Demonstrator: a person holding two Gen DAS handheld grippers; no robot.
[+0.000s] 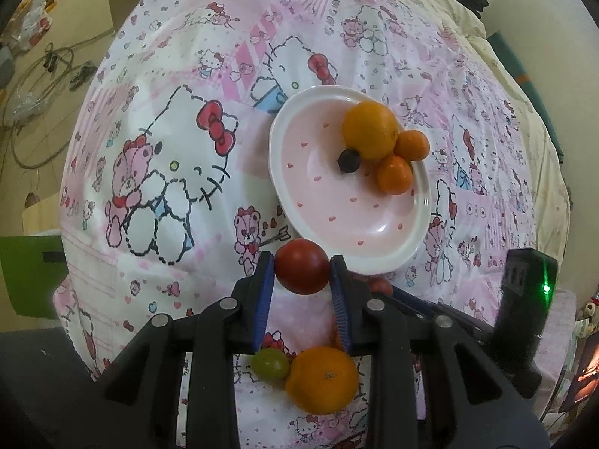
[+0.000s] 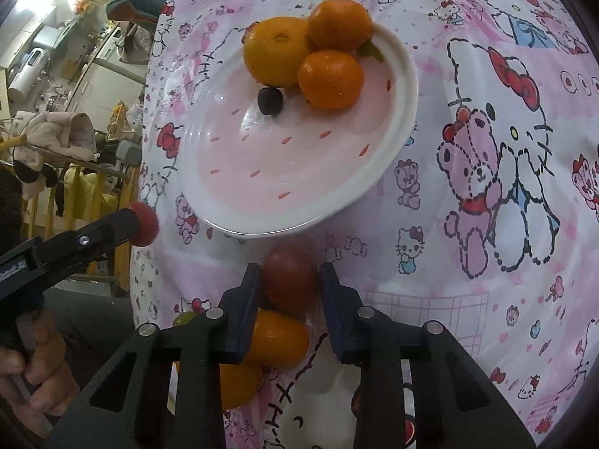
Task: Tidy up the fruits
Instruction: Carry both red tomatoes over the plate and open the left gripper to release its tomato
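Note:
My left gripper is shut on a red tomato, held just before the near rim of a pink-and-white plate. The plate holds a large orange, two mandarins and a small dark fruit. My right gripper is shut on a second red tomato close to the plate's rim. In the right wrist view the left gripper shows at the left with its tomato.
Under the grippers a green tomato and an orange lie on the cartoon-print cloth; the right wrist view shows two oranges there. The cloth's edge drops to a cluttered floor at the left. A hand holds the left gripper's handle.

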